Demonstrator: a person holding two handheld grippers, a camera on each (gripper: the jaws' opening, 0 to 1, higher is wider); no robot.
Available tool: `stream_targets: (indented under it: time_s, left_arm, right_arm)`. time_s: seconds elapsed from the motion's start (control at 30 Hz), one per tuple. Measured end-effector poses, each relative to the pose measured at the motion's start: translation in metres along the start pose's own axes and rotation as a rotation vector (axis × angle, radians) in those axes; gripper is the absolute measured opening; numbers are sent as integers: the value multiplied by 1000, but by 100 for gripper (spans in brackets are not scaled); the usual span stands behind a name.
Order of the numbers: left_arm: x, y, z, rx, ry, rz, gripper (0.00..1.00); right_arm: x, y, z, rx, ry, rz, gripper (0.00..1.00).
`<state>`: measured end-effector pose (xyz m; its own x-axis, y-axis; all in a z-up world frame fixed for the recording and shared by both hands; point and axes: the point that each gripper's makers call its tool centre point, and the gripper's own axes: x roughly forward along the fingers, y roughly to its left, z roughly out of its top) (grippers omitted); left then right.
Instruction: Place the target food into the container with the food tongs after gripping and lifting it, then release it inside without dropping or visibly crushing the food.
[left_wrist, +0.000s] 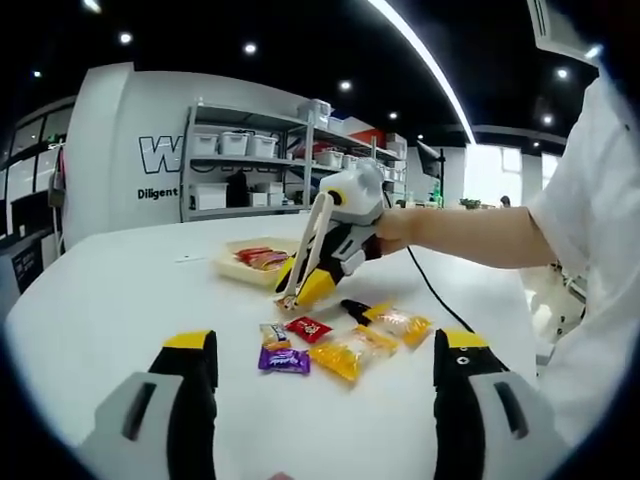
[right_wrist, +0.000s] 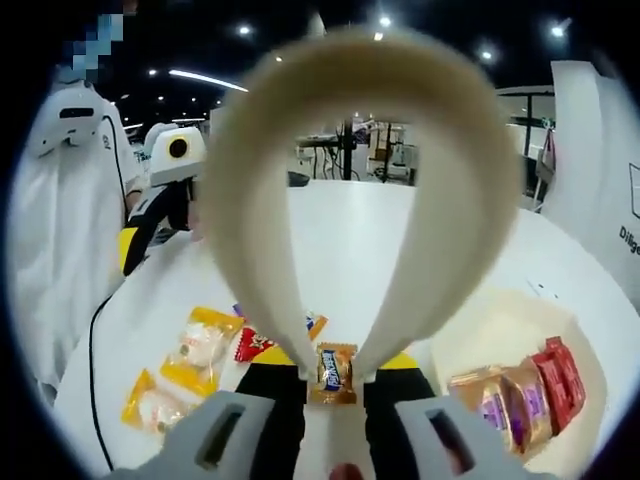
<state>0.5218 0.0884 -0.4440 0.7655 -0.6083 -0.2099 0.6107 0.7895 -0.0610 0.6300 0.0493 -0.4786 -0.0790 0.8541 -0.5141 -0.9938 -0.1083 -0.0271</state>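
Two grippers share our white table (left_wrist: 120, 290): the right gripper (left_wrist: 335, 240) clamps the cream food tongs (left_wrist: 305, 250), whose tips pinch a small orange-wrapped candy (right_wrist: 335, 372) held up off the tabletop, just beside the tray (left_wrist: 232, 268) of wrapped snacks (right_wrist: 520, 395). Our left gripper (left_wrist: 325, 385) hovers with jaws spread wide and empty near the table's close edge. Loose packets (left_wrist: 345, 340) lie between them, with bare tabletop around.

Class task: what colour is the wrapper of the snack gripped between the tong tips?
Orange wrapper, dark blue label; best in the right gripper view.
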Motion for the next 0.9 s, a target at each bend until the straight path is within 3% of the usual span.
stream_targets:
  time_s: [0.47, 0.9]
  left_arm:
    - [0, -5, 0, 4, -1, -10, 88]
    - [-3, -7, 2, 11, -1, -12, 88]
  right_arm:
    - [-25, -3, 27, 13, -15, -20, 16]
    - [-39, -26, 53, -16, -1, -50, 15]
